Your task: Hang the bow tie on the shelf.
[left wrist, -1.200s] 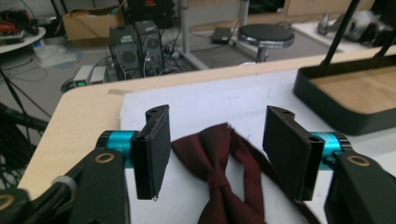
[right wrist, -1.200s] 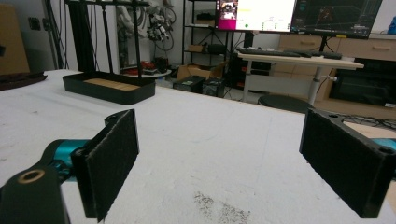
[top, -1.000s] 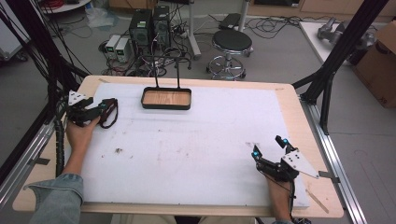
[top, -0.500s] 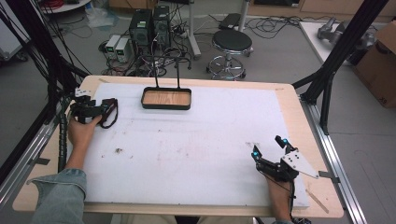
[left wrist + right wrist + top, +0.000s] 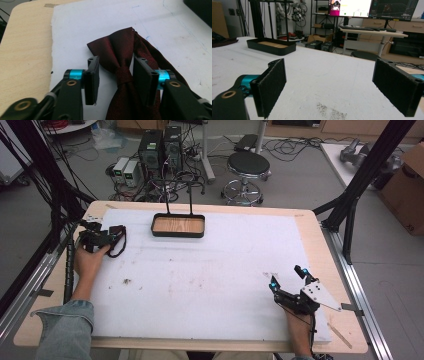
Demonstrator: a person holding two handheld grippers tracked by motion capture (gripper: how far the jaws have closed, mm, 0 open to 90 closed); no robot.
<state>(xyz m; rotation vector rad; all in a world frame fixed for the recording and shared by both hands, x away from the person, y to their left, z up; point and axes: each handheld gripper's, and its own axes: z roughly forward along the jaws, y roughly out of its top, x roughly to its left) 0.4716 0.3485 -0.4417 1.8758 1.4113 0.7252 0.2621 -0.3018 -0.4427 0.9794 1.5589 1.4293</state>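
Since the earlier frames, the left gripper (image 5: pixel 102 237) has edged a little toward the table's left edge over the bow tie (image 5: pixel 124 72); the right one is unmoved.

At the left of the white mat (image 5: pixel 210 285), its jaws stand narrowly apart either side of the dark red bow tie's knot, not yet closed on it. A black tray (image 5: pixel 178 225) with a wooden floor and two upright rods sits at the mat's far middle. At the near right corner the right gripper (image 5: pixel 289 276) rests with jaws spread wide, nothing between them.
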